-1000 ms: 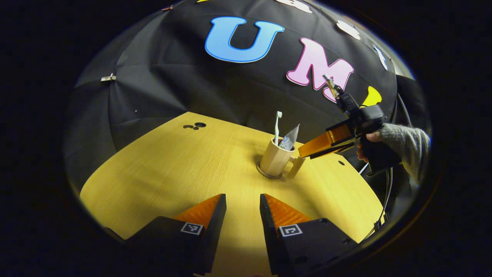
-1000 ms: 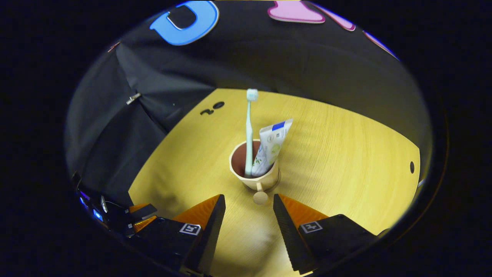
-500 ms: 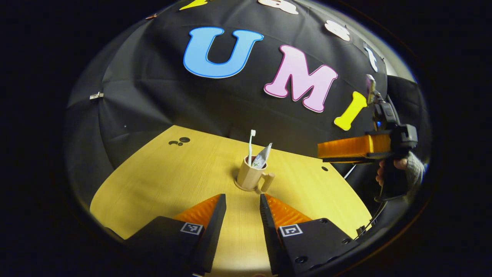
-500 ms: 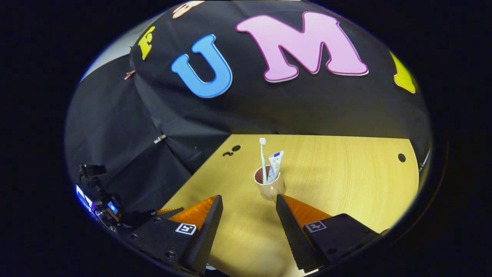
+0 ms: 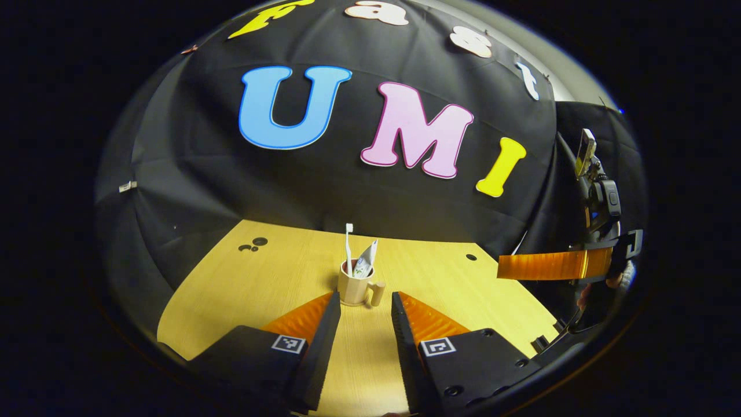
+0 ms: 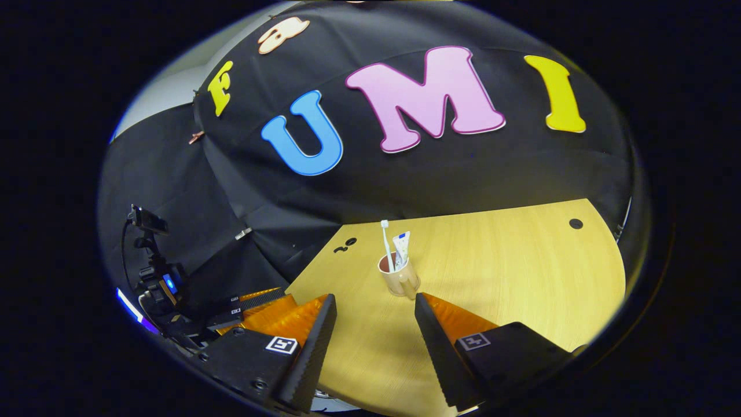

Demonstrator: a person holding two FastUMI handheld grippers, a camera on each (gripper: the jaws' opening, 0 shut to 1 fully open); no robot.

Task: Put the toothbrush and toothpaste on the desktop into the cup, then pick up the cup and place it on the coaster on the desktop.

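Note:
A beige cup [image 5: 352, 288] with a side handle [image 5: 377, 292] stands upright on the yellow desktop [image 5: 260, 289]. In it stand a white toothbrush [image 5: 348, 243] and a toothpaste tube [image 5: 365, 262]. A thin round base under the cup looks like the coaster [image 5: 352, 304]. My left gripper [image 5: 365, 296] is open and empty, just short of the cup. In the right gripper view the cup [image 6: 398, 278], toothbrush [image 6: 385, 243] and toothpaste [image 6: 400, 246] stand a little beyond my right gripper [image 6: 374, 298], open and empty. The right gripper [image 5: 544, 265] hangs off the table's right edge.
Small dark holes mark the desktop at the far left [image 5: 253, 244] and far right [image 5: 468, 256]. Black cloth walls close the booth behind the table. The left gripper [image 6: 260, 301] shows at the table's left edge, with a camera on a stand [image 6: 151, 272] behind it.
Both grippers have drawn back from the cup, which looks smaller and farther. The right gripper has moved from beside the cup's handle to the table's right edge. The cup has not moved.

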